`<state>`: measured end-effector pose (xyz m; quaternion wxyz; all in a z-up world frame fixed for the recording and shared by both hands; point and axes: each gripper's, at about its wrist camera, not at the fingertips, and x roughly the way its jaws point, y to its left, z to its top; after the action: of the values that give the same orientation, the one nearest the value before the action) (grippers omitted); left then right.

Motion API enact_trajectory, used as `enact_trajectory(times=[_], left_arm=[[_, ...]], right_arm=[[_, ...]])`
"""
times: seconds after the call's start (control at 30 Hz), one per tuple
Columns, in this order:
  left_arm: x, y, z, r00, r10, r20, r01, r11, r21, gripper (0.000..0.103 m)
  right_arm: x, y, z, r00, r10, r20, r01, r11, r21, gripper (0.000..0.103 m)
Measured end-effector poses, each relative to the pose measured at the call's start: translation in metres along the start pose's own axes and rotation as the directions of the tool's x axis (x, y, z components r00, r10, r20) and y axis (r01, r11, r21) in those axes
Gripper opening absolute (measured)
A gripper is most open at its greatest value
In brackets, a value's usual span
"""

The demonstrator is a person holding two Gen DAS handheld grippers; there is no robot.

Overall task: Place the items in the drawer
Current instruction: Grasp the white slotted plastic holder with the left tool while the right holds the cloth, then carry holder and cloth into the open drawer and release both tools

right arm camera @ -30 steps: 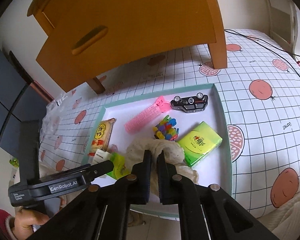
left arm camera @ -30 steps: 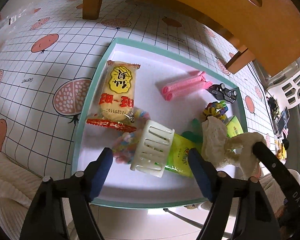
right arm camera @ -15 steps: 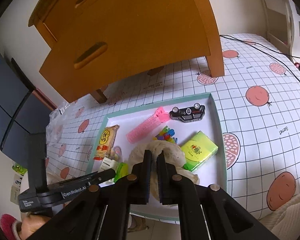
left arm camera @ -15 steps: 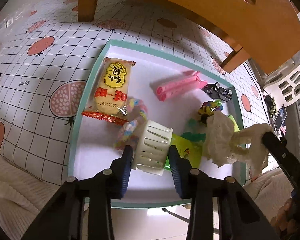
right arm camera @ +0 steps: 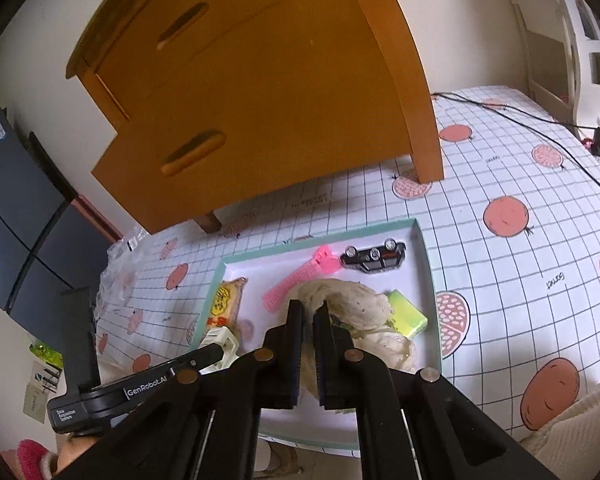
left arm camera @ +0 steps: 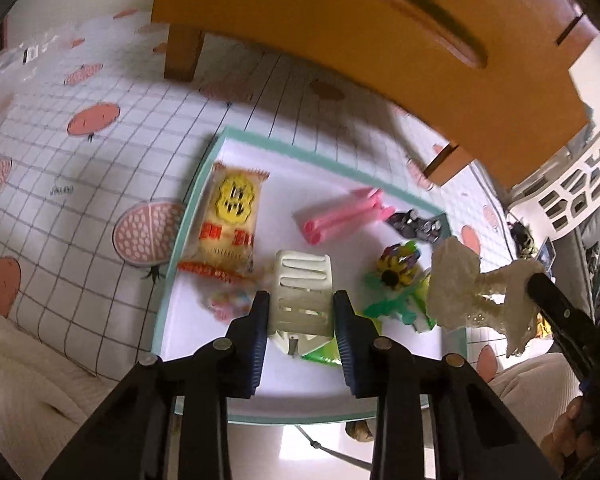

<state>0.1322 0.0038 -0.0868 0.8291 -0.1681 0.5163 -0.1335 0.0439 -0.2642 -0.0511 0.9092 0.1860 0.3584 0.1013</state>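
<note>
Claw states first: the left claw (left arm camera: pixel 300 312) has just been closing and its blue pads now press both sides of a white slotted basket (left arm camera: pixel 302 296), which sits at the near edge of the tray. The right claw (right arm camera: pixel 308 320) is clamped tight on a cream knitted cloth (right arm camera: pixel 352 304), which hangs bunched from its tips above the right part of the tray; in the left wrist view the same cloth (left arm camera: pixel 460 280) dangles clear of the tray floor.

Largest in view is the orange wooden cabinet (right arm camera: pixel 260 92) at the far side, with two drawers, each with a slot handle; the lower drawer (right arm camera: pixel 236 152) juts out a little from the front. It stands on a white tabletop (right arm camera: pixel 500 160) cover with a grid and pink fruit prints. Near the cabinet lies a white tray (left arm camera: pixel 332 156) with a teal rim.

In the tray, a yellow and red snack packet (left arm camera: pixel 232 224) lies along the left edge. A green tissue pack (right arm camera: pixel 408 314) lies at the right, partly under the cloth. A pink hair clip (left arm camera: pixel 344 214) lies towards the far side, with a black toy car (right arm camera: pixel 374 256) just to its right. A bundle of many-coloured small pieces (left arm camera: pixel 398 264) sits right of the basket, and pastel candy beads (left arm camera: pixel 230 300) lie just left of it, blurred.
</note>
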Motion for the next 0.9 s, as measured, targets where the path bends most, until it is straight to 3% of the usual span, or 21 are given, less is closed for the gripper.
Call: enact_trajectory(times=[0.23, 0.4, 0.53, 0.7, 0.83, 0.9], left_arm=[[-0.016, -0.006, 0.007, 0.999, -0.001, 0.045, 0.0, 1.0, 0.028, 0.033], [-0.063, -0.02, 0.036, 0.984, -0.067, 0.165, 0.061, 0.997, 0.041, 0.033], [-0.118, -0.041, 0.073, 0.945, -0.156, 0.288, 0.134, 0.987, 0.093, 0.033], [-0.169, -0.067, 0.115, 0.894, -0.21, 0.396, 0.147, 0.972, 0.183, 0.033], [-0.19, -0.079, 0.153, 0.87, -0.225, 0.438, 0.146, 0.968, 0.206, 0.033], [-0.194, -0.083, 0.169, 0.865, -0.216, 0.453, 0.129, 0.968, 0.214, 0.033]], right_arm=[[-0.021, 0.01, 0.017, 0.998, 0.029, 0.063, -0.028, 1.0, -0.012, 0.006], [-0.046, 0.024, 0.043, 0.988, 0.066, 0.138, -0.064, 0.998, -0.023, 0.006], [-0.077, 0.045, 0.076, 0.967, 0.103, 0.232, -0.089, 0.993, -0.071, 0.006], [-0.113, 0.079, 0.124, 0.931, 0.153, 0.332, -0.104, 0.981, -0.162, 0.006], [-0.131, 0.107, 0.165, 0.909, 0.161, 0.384, -0.066, 0.966, -0.248, 0.006], [-0.131, 0.116, 0.179, 0.909, 0.147, 0.39, -0.038, 0.961, -0.273, 0.006]])
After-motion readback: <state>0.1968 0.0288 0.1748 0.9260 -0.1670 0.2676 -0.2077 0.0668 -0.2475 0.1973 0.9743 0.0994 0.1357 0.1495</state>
